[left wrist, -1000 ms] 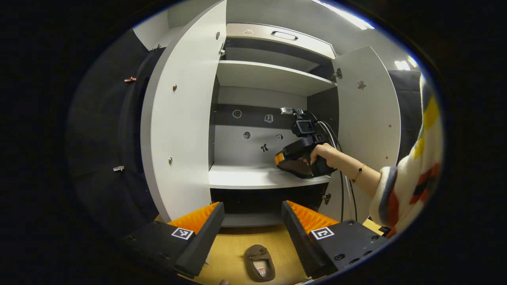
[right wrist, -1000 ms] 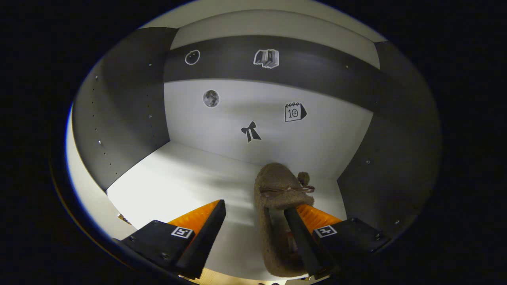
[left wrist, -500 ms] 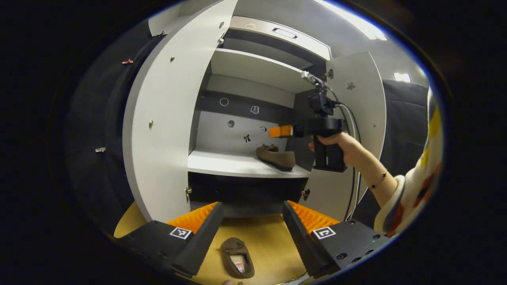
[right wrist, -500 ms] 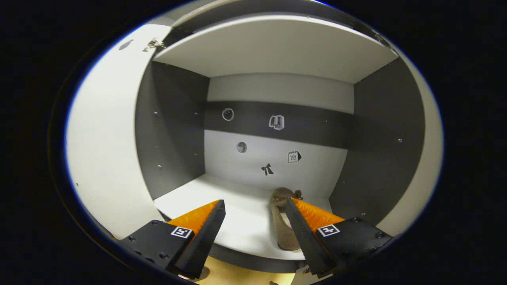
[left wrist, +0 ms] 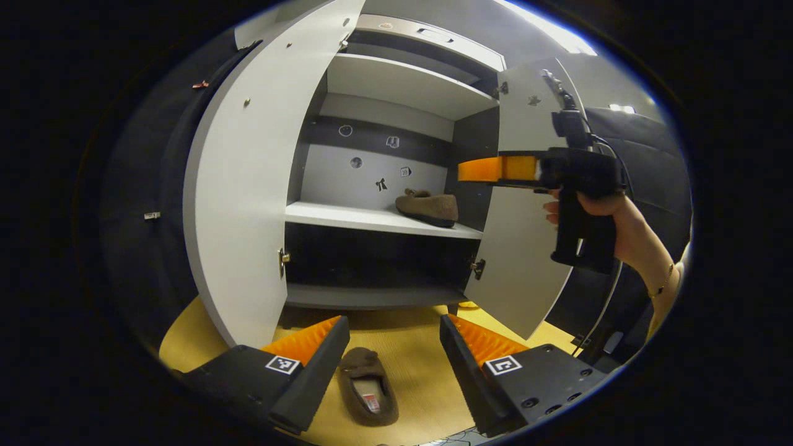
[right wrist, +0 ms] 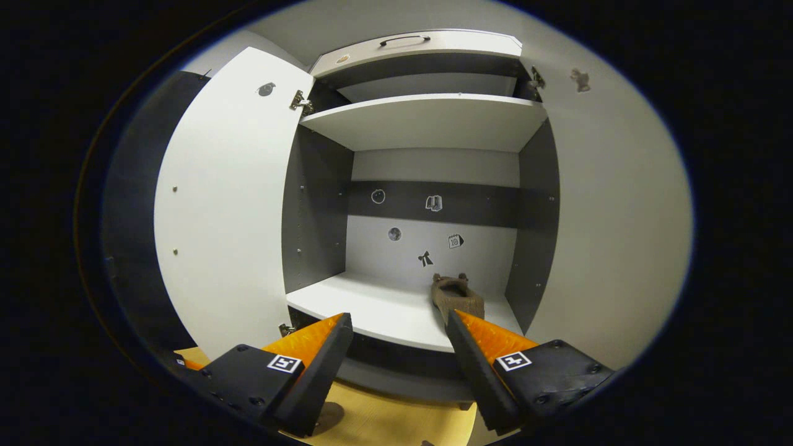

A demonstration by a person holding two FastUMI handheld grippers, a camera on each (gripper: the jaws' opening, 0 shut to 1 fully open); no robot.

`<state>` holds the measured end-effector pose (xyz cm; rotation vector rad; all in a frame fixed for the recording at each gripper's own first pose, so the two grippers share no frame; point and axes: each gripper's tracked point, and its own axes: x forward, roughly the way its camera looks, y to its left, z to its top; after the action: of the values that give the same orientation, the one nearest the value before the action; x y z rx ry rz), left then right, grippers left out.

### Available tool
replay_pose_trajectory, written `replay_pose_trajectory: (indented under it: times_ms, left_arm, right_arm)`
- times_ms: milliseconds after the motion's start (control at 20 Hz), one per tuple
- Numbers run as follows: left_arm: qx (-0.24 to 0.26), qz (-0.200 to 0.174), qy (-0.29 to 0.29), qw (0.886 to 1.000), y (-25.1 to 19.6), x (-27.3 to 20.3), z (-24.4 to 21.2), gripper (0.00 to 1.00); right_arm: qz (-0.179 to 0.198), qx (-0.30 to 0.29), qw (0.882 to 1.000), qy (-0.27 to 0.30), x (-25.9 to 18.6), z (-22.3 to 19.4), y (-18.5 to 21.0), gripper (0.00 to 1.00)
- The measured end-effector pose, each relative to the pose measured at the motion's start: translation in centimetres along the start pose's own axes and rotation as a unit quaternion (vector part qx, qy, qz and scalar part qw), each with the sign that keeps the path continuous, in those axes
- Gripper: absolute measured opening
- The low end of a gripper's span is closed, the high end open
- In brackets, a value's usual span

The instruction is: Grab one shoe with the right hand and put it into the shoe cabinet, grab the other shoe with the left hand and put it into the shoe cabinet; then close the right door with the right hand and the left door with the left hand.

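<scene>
A brown fuzzy shoe (left wrist: 429, 207) rests on the right end of the cabinet's middle shelf (left wrist: 347, 216); in the right gripper view this shoe (right wrist: 457, 296) lies beyond my open, empty right gripper (right wrist: 399, 359). The second brown shoe (left wrist: 367, 387) lies on the wooden floor between the fingers of my open left gripper (left wrist: 393, 365), below it. The right gripper (left wrist: 495, 168) shows in the left gripper view too, held by a hand (left wrist: 619, 217) in front of the right door (left wrist: 523, 248). Both doors stand open, the left door (left wrist: 238, 186) wide.
The white cabinet has an upper shelf (left wrist: 403, 83), a handled top panel (right wrist: 409, 43) and a dark lower compartment (left wrist: 372, 263). Small stickers dot the back wall (right wrist: 427, 238). Yellow wooden floor (left wrist: 421, 353) spreads in front. Dark booth cloth flanks both sides.
The right gripper has let go of the shoe on the middle shelf and drawn back out of the cabinet. My left gripper has dropped lower toward the shoe on the floor.
</scene>
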<state>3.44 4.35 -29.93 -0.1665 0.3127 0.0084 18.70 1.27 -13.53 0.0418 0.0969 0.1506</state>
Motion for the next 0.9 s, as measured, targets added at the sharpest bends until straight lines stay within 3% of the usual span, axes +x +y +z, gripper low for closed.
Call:
replay_pose_trajectory:
  times_ms: [250,400,700,900]
  left_arm:
    - [0.014,0.05,0.069,0.996,4.0,3.5,-8.8,0.93]
    - [0.001,0.034,0.112,0.993,3.8,4.9,-13.7,0.93]
    - [0.005,0.071,0.133,0.989,6.5,6.9,-17.8,0.93]
    - [0.0,0.08,0.146,0.986,7.9,8.5,-19.8,0.85]
  right_arm:
    - [-0.001,0.016,1.0,0.009,-4.4,-1.9,-0.2,0.98]
    - [0.004,0.001,1.0,0.011,-5.3,-2.0,-0.6,0.98]
    - [0.027,-0.02,0.999,0.023,-5.3,-3.3,-0.1,0.98]
    - [0.047,-0.017,0.998,0.041,-4.3,-5.3,0.6,0.98]
